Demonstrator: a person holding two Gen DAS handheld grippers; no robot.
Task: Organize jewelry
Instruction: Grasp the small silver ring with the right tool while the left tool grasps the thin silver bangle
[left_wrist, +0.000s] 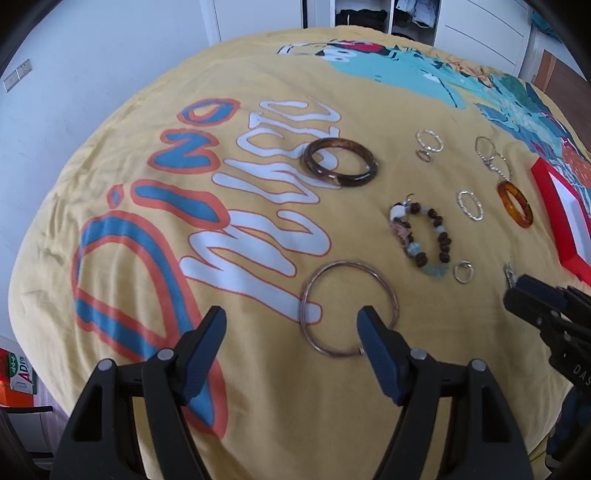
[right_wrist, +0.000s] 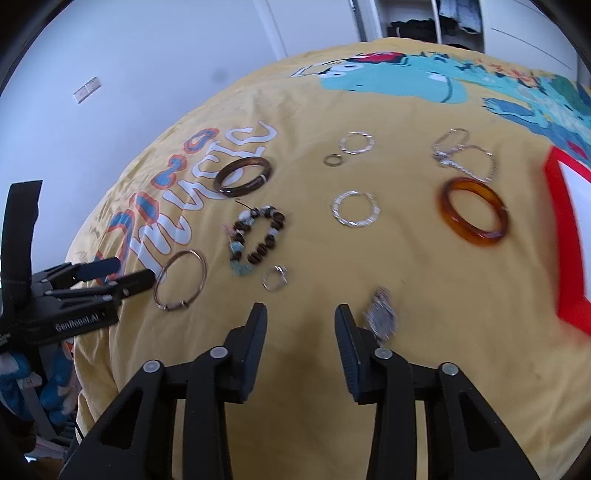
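Left tongs (left_wrist: 291, 325) gape wide at the thin copper wire bangle (left_wrist: 349, 308), lower centre; right tongs (right_wrist: 301, 321) gape, empty, beside a blurred silver pendant (right_wrist: 382, 319).

"Dino" on the yellow bedspread (left_wrist: 258, 369); "GenRobot.AI" on the left gripper (right_wrist: 127, 275)

A home bedroom: a printed yellow bedspread (left_wrist: 258, 369) covers the bed, with an open wardrobe (left_wrist: 406, 14) of clothes behind.
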